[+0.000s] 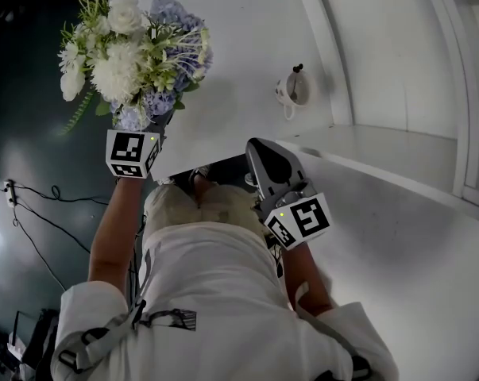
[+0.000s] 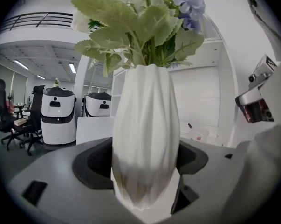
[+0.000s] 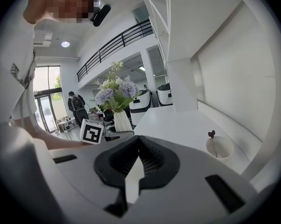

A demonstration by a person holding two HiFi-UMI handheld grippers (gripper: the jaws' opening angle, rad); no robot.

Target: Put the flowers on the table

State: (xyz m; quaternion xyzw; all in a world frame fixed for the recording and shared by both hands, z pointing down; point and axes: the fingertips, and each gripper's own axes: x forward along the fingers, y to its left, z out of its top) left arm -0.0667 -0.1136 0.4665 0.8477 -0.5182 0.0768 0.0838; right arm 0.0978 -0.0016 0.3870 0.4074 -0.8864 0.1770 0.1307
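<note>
A bunch of white and lilac flowers (image 1: 136, 50) stands in a white ribbed vase (image 2: 146, 139). My left gripper (image 1: 154, 125) is shut on the vase's lower body and holds it upright in the air, off the near left corner of the white table (image 1: 239, 70). In the head view the blooms hide the vase. In the right gripper view the flowers (image 3: 114, 93) and vase (image 3: 122, 121) show beyond the marker cube (image 3: 92, 132). My right gripper (image 1: 264, 159) hovers at the table's near edge, shut with nothing in it, its jaws (image 3: 136, 171) closed together.
A white cup (image 1: 293, 91) with a dark stirrer stands on the table near a white wall panel (image 1: 382, 54). A second white surface (image 1: 398, 213) runs to the right. The dark floor (image 1: 25, 133) with cables lies left. White service robots (image 2: 58, 115) stand in the room behind.
</note>
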